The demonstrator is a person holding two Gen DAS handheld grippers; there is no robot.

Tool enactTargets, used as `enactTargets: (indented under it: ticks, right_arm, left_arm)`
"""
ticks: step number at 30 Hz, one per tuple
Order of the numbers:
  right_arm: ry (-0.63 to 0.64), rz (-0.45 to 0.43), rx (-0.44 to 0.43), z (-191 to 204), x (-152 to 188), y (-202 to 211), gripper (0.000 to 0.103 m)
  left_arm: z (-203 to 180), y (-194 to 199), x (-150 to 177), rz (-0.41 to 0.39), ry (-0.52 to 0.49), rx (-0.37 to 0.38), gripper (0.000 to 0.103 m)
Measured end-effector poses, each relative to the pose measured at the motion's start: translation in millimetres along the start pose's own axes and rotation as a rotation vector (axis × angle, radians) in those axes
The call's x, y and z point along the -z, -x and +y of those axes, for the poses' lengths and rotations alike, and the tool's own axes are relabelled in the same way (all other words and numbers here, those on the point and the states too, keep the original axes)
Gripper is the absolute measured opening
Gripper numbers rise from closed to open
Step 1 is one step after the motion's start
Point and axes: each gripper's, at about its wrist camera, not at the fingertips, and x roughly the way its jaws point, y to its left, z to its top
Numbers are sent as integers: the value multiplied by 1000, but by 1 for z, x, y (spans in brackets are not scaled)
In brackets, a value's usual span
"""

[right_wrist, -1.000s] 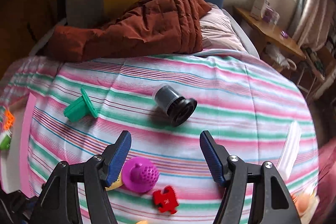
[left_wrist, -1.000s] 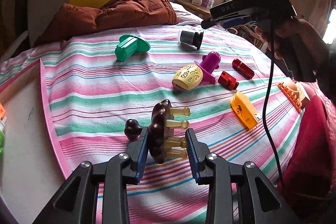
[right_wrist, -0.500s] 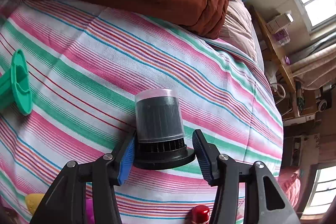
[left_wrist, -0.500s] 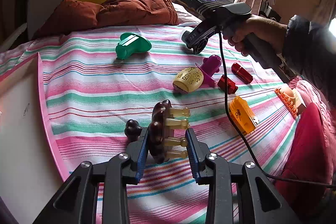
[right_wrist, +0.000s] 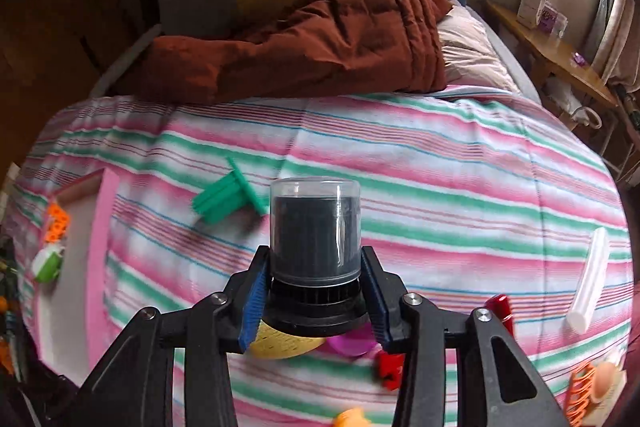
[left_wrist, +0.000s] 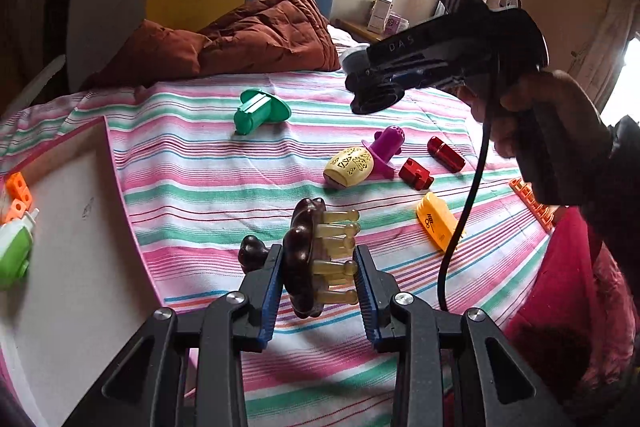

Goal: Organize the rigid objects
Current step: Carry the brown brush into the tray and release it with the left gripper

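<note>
The black cylinder with a clear cap (right_wrist: 315, 227) stands upright in the right gripper (right_wrist: 316, 301), capped end up and wide black base down, its long axis running away from the camera. The blue pads have just closed in and now press on the ribbed collar above the base. It hangs clear of the striped bedsheet (right_wrist: 440, 187), above a yellow patterned toy (right_wrist: 280, 345) and a purple toy (right_wrist: 352, 341) that its base partly hides. Seen from the left wrist, the same cylinder (left_wrist: 370, 87) tilts with its base towards the sheet, and a hand (left_wrist: 516, 115) grips the tool's handle at the right, a black cable hanging from it.

Nearer on that sheet, the left gripper (left_wrist: 318, 277) is closed narrow on a dark brown scalp massager (left_wrist: 304, 259). Its disc stands on edge between the pads, the pale prongs pointing to the right, and a knob sticks out behind the left pad.

Farther up the sheet from the massager lies a green flanged piece (left_wrist: 260, 109) on its side. To the right lie a red cylinder (left_wrist: 446, 153), a red block (left_wrist: 416, 174) and an orange-yellow piece (left_wrist: 436, 223). A white tray (left_wrist: 80, 247) sits at the sheet's left edge, holding small orange and green things cut off by the frame. The right wrist view is blurred at its lower edge, where an orange shape cannot be made out.
</note>
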Motion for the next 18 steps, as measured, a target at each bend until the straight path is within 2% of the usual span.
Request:
enactTargets:
  ticks: [2,6,10,11,18]
  right_arm:
    - [-3,12,-76,13,18,0,44]
    - [18,54,-129,44,59,-5,44]
    - [37,108,-106,56,93,-26,44]
    - [32,92,-115,54,98,-27,44]
    - [56,71,-85,58,99,-26,44]
  left_arm:
    - [3,14,2,-22,7,-10,35]
    - [15,39,9,-55,33,-48,35]
    - [36,58,18,-71,88,-96,35]
    - [42,62,21,-72,105,-108,35]
    - [93,74,32,-63,239,-181,35]
